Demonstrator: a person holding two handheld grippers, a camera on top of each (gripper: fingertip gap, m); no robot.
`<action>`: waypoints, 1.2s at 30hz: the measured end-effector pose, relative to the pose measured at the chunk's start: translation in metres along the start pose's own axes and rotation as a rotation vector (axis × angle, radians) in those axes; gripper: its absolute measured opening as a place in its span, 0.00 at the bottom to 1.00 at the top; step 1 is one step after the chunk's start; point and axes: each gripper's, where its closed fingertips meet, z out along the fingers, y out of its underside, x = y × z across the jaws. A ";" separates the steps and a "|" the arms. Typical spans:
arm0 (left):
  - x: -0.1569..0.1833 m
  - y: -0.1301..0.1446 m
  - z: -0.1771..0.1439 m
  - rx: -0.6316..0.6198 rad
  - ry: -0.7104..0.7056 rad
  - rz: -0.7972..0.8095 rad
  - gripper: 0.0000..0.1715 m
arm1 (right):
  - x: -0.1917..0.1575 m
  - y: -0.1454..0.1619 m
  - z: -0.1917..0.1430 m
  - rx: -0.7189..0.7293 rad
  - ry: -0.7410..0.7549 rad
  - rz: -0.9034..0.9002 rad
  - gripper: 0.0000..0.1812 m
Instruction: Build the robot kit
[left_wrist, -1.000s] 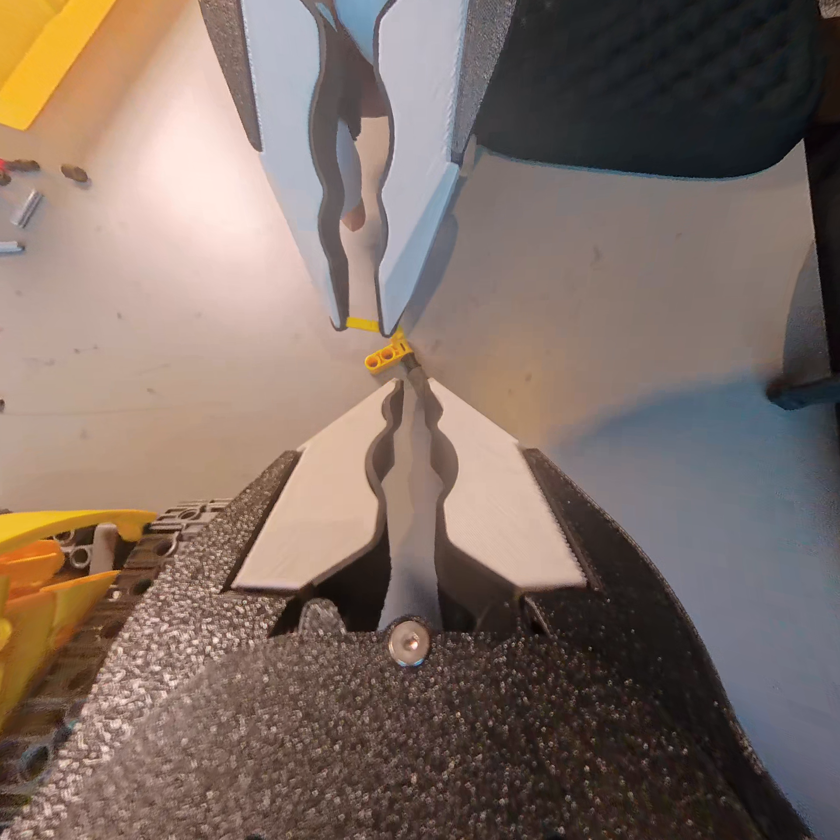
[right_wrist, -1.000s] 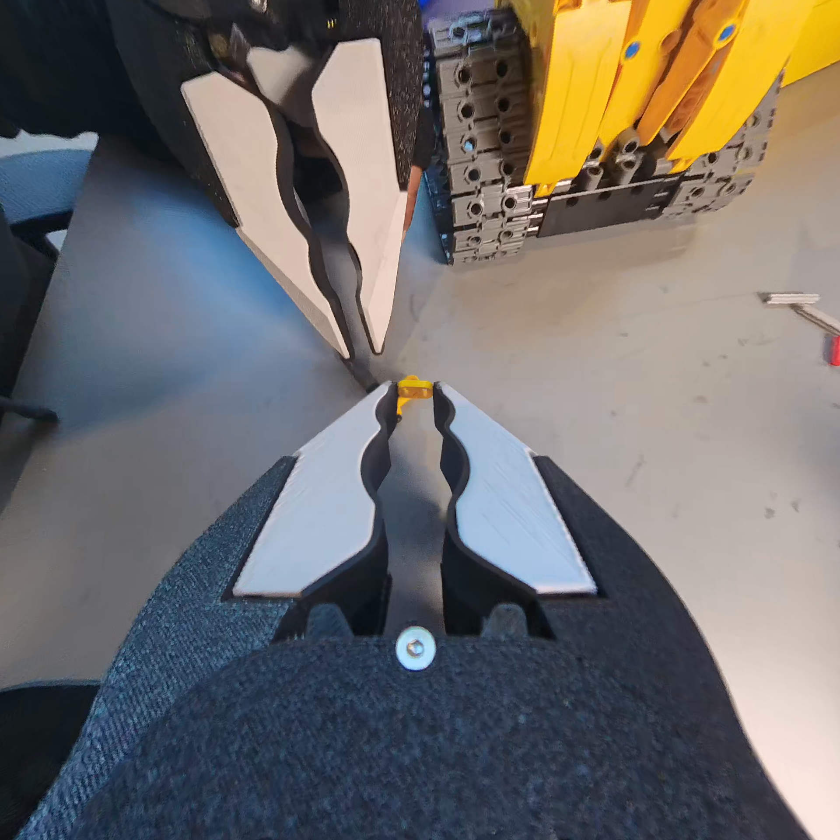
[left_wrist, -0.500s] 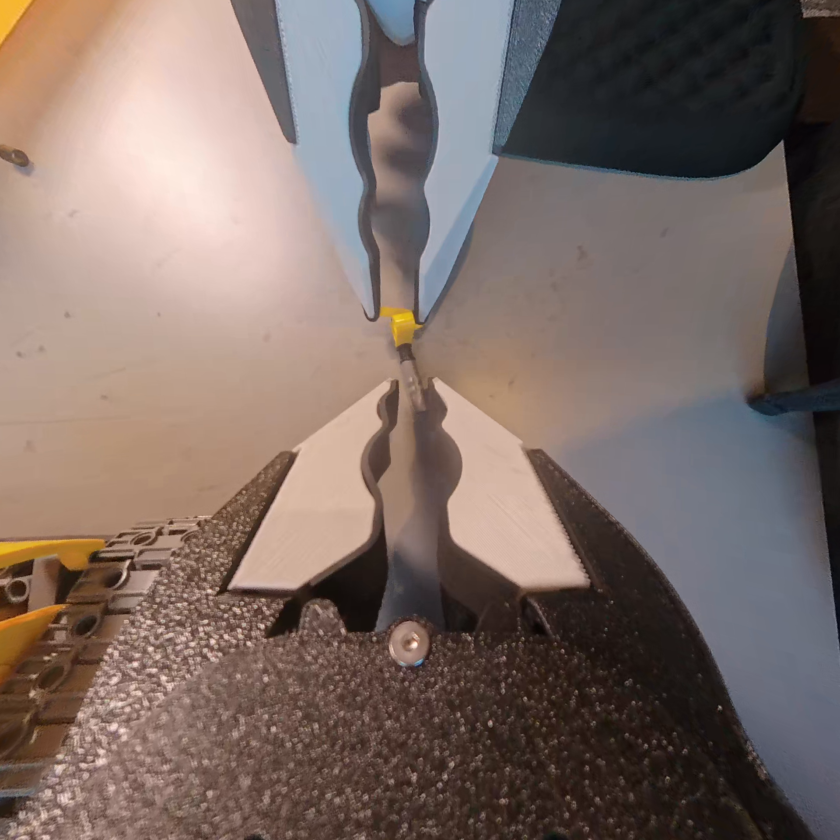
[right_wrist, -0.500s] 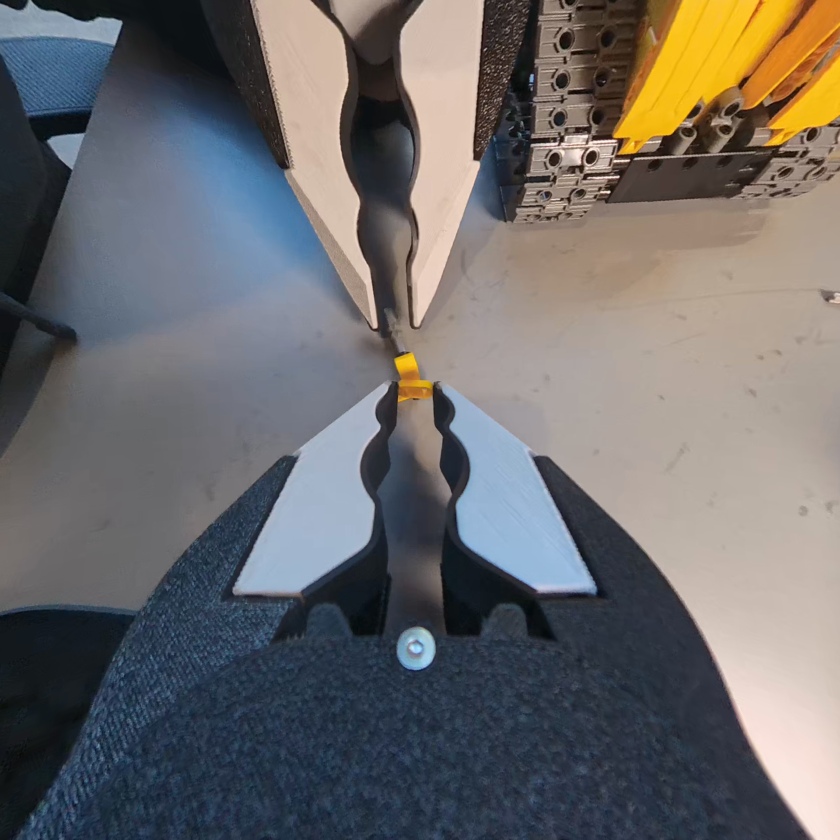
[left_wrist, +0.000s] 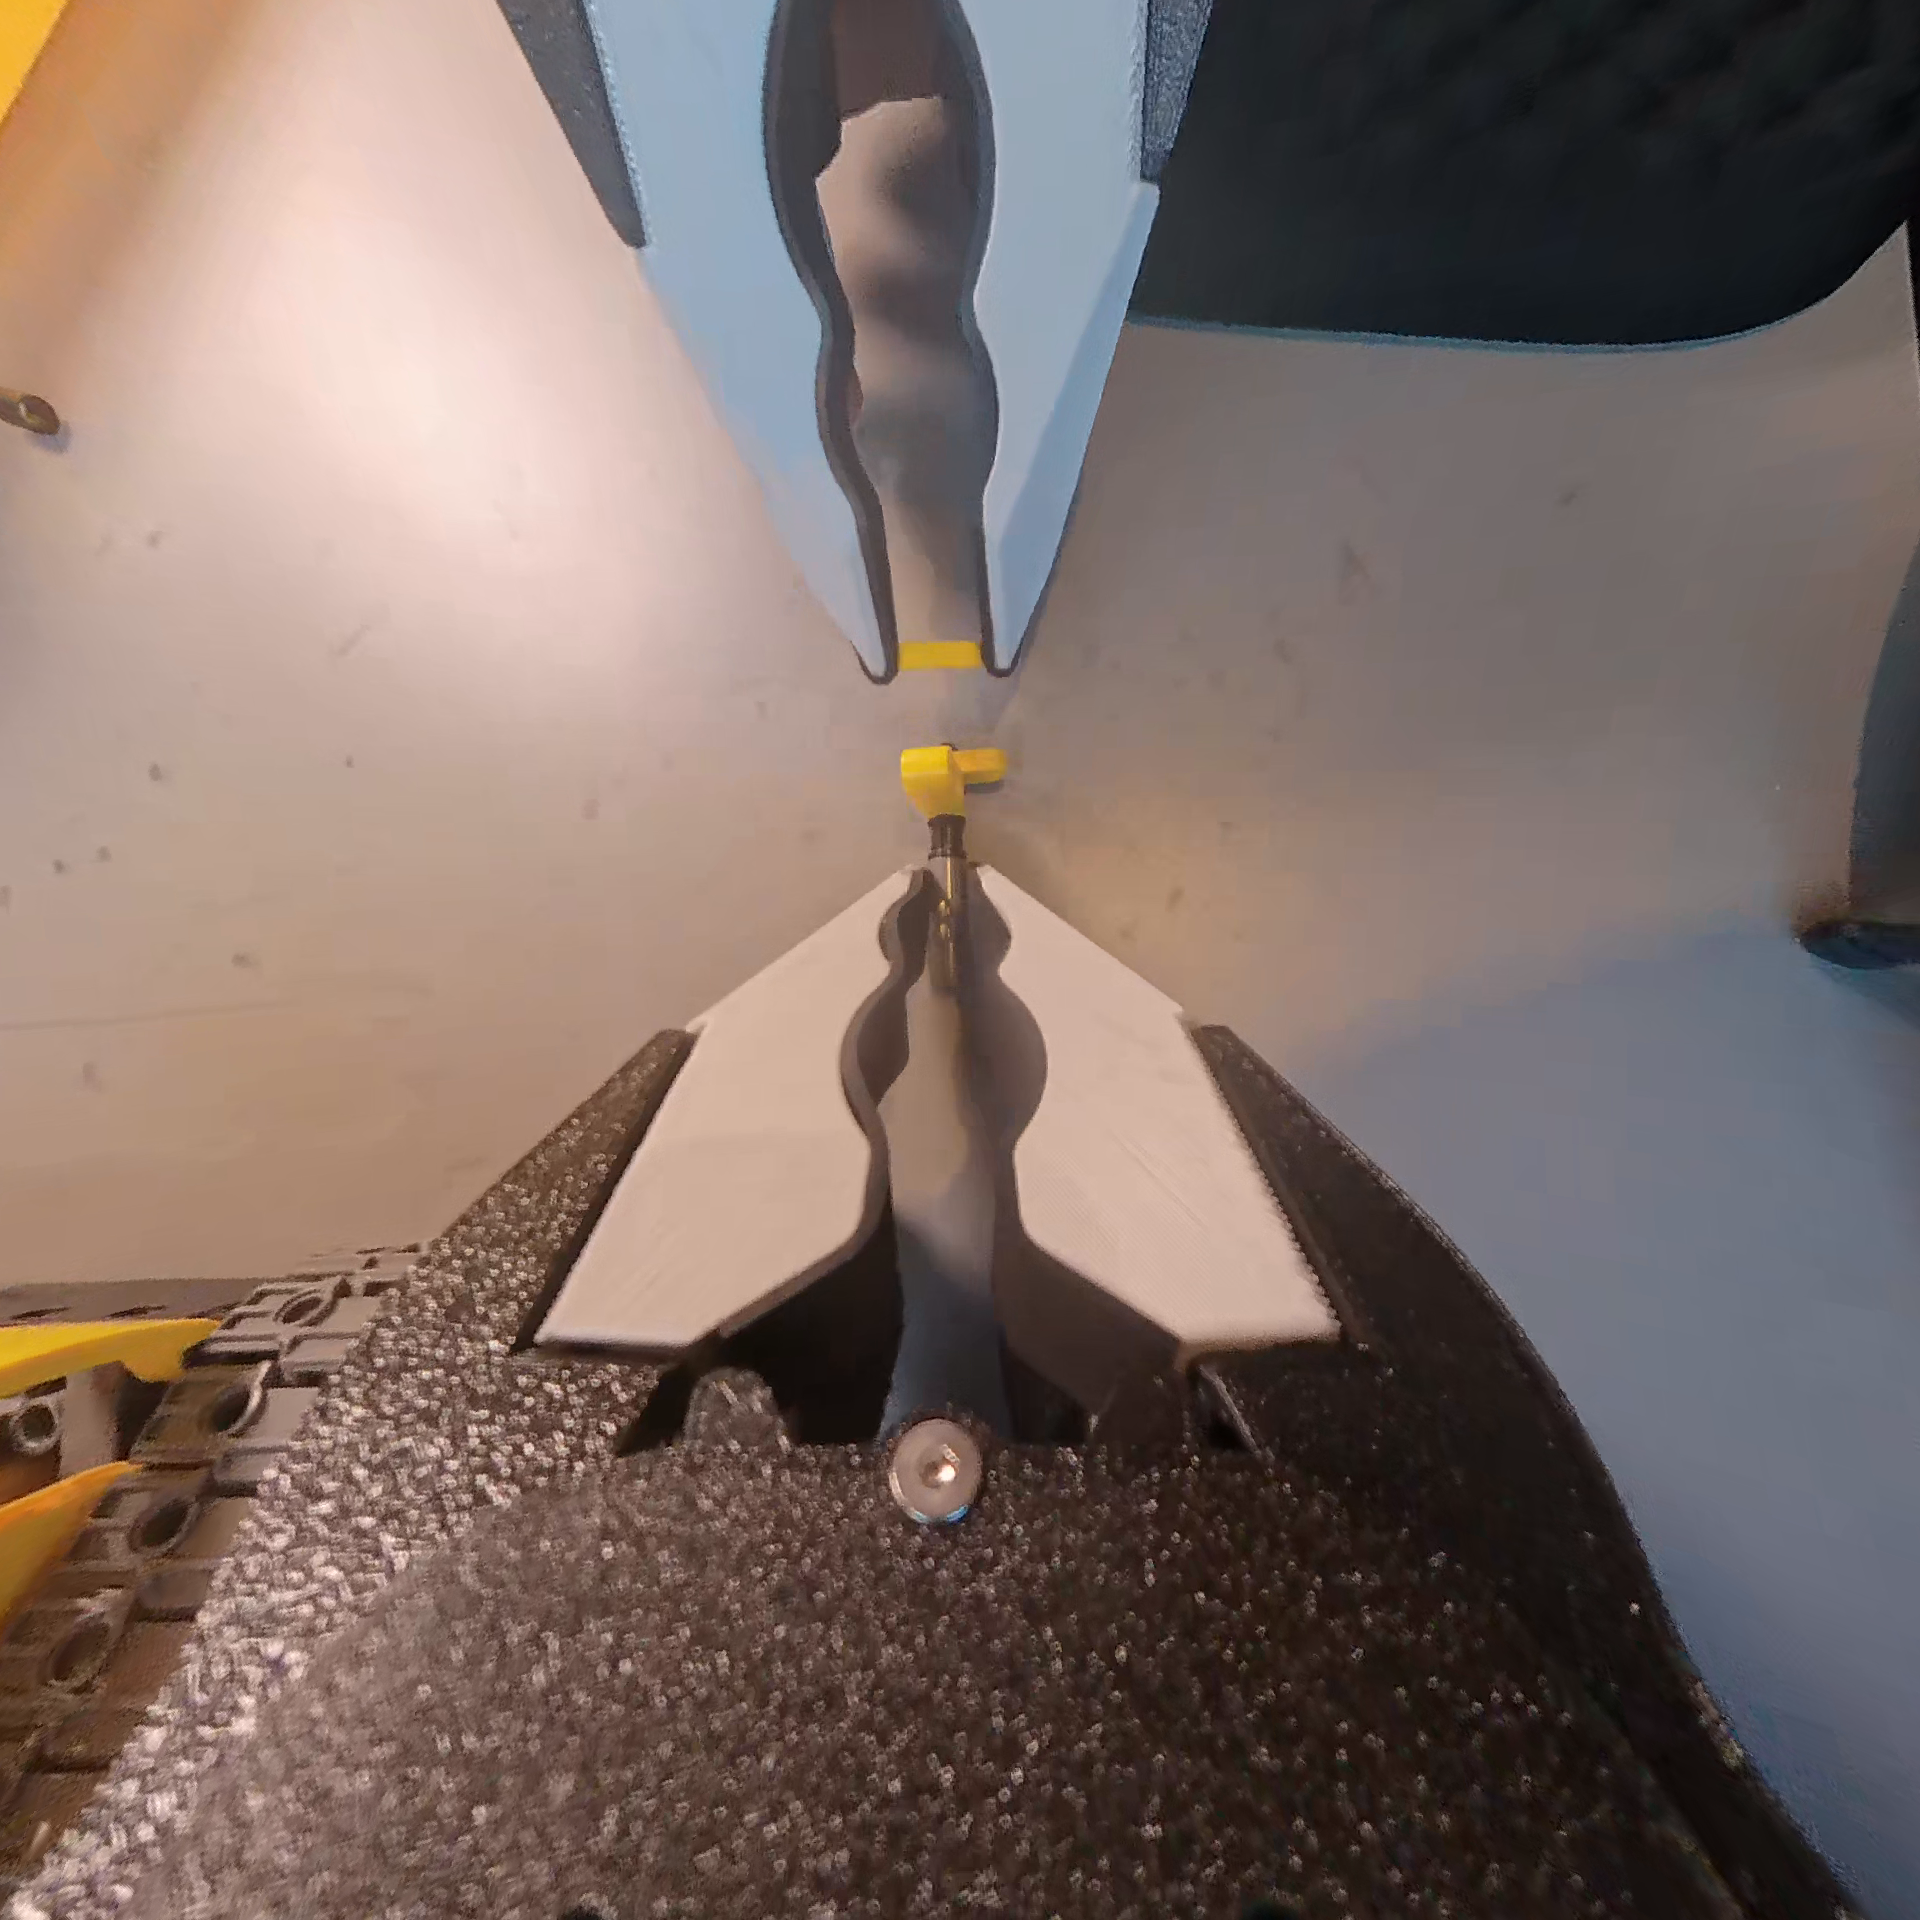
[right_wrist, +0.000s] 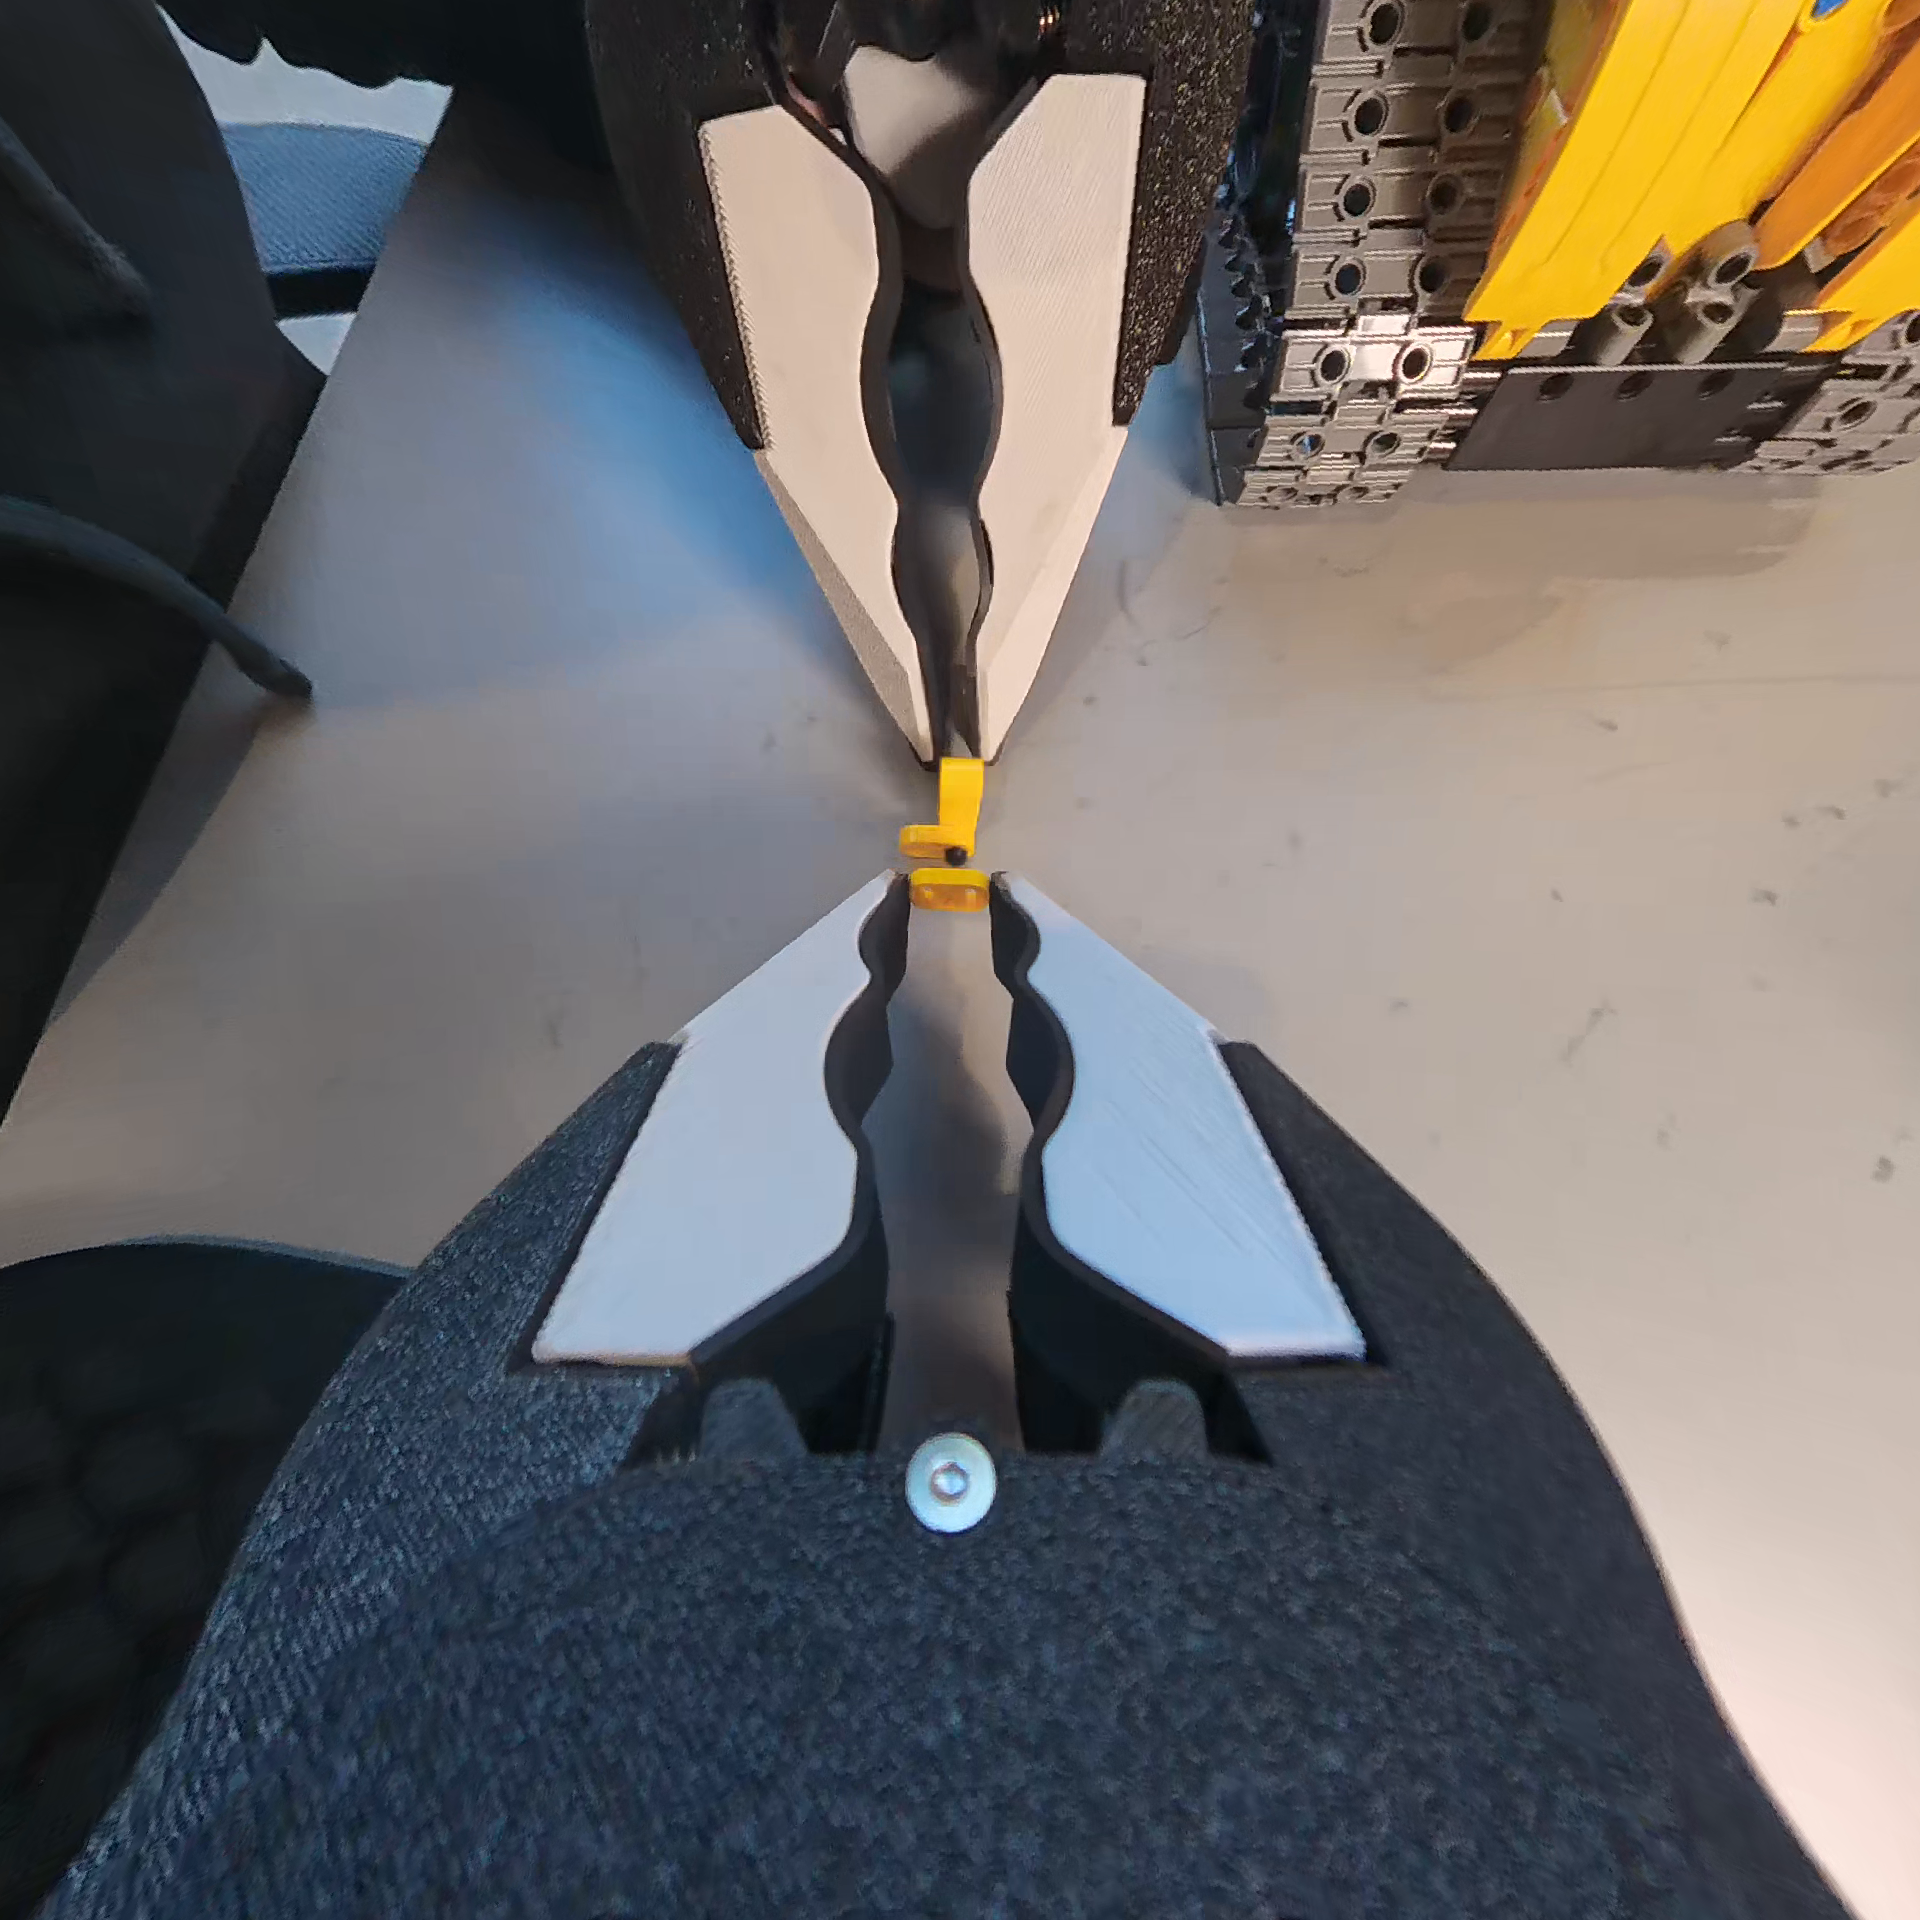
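- Left wrist view: my left gripper (left_wrist: 948, 883) is pinched together on a thin dark pin (left_wrist: 943, 904), which sticks out past the fingertips.
- On the pin's far end sits a small yellow L-piece (left_wrist: 948, 774), held above the table (left_wrist: 416, 727), one short leg pointing right.
- Facing it, my right gripper (left_wrist: 939, 660) comes in from the top of the frame, its tips clamped on a short yellow bar (left_wrist: 939, 655) lying crosswise between them.
- The bar and the L-piece are near each other but apart, with bare table showing between them.
- At lower left, part of a grey and yellow brick model (left_wrist: 125, 1392) peeks out beside my gripper body; a small dark bit (left_wrist: 26, 410) lies at the far left edge.
- Right wrist view: my right gripper (right_wrist: 948, 891) grips the yellow bar (right_wrist: 948, 891) by its two ends; the fingers stand only as far apart as the bar is long.
- Just beyond the bar is the L-piece (right_wrist: 951, 810), with the pin's dark tip (right_wrist: 954, 854) showing at its corner.
- My left gripper (right_wrist: 954, 743) comes in from above, closed tight on the pin behind the L-piece.
- The brick model (right_wrist: 1558, 260) stands on the table (right_wrist: 1455, 831) at upper right, well clear of both grippers.
- A dark chair (right_wrist: 114, 416) fills the left edge.
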 end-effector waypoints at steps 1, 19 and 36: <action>-0.001 -0.001 0.000 0.003 -0.017 0.013 0.03 | -0.001 0.000 0.000 0.000 -0.006 0.002 0.08; -0.009 -0.043 -0.033 0.257 -0.081 0.026 0.03 | -0.002 -0.039 -0.030 0.291 -0.056 0.053 0.09; 0.001 -0.014 -0.006 0.065 -0.012 -0.037 0.02 | -0.005 -0.007 0.001 0.043 -0.038 0.009 0.08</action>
